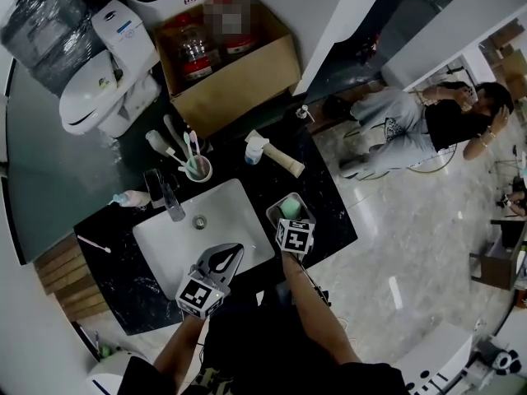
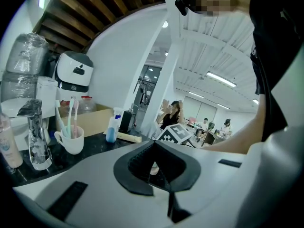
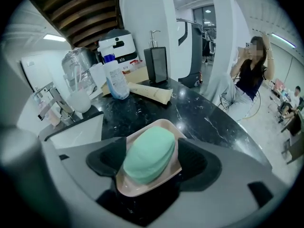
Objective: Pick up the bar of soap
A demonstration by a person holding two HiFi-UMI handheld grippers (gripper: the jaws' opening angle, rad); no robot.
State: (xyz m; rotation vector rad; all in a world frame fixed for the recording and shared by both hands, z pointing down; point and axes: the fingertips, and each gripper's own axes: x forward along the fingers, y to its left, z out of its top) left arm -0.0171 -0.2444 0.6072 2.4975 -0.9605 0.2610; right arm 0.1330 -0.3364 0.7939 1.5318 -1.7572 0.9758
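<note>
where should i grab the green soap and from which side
Take the soap by its two long sides, across the narrow width, coming from above: it lies flat in a shallow dish with its domed top above the rim.

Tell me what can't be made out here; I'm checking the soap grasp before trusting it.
Head view: near end of the soap, hidden by the marker cube on the right gripper.
Right gripper view: underside of the soap, hidden in the soap dish.
Left gripper view: pale object beyond the shut jaws of the left gripper, too small to name.
</note>
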